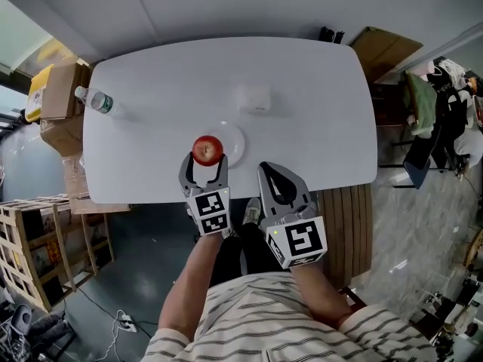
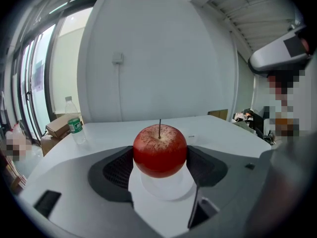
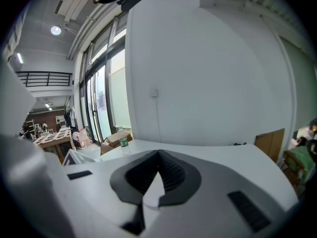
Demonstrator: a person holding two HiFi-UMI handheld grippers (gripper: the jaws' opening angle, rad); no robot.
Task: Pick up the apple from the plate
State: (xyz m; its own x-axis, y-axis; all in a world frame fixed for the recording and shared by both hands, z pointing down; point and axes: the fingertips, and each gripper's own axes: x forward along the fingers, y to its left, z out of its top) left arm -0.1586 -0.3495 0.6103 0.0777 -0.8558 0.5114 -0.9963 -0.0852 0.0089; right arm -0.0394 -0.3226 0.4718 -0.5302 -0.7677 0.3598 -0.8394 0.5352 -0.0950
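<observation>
Nearest the body, at the front edge of the table, the right gripper has its jaws closed together on nothing. Just ahead, the left gripper is clamped on the apple, which seems to hang just clear of the plate beneath. The pads meet only its round flanks, so a loosened squeeze or a tilt could let it slip and roll towards the bottle beyond.

Apple between left tongs; plate beneath
</observation>
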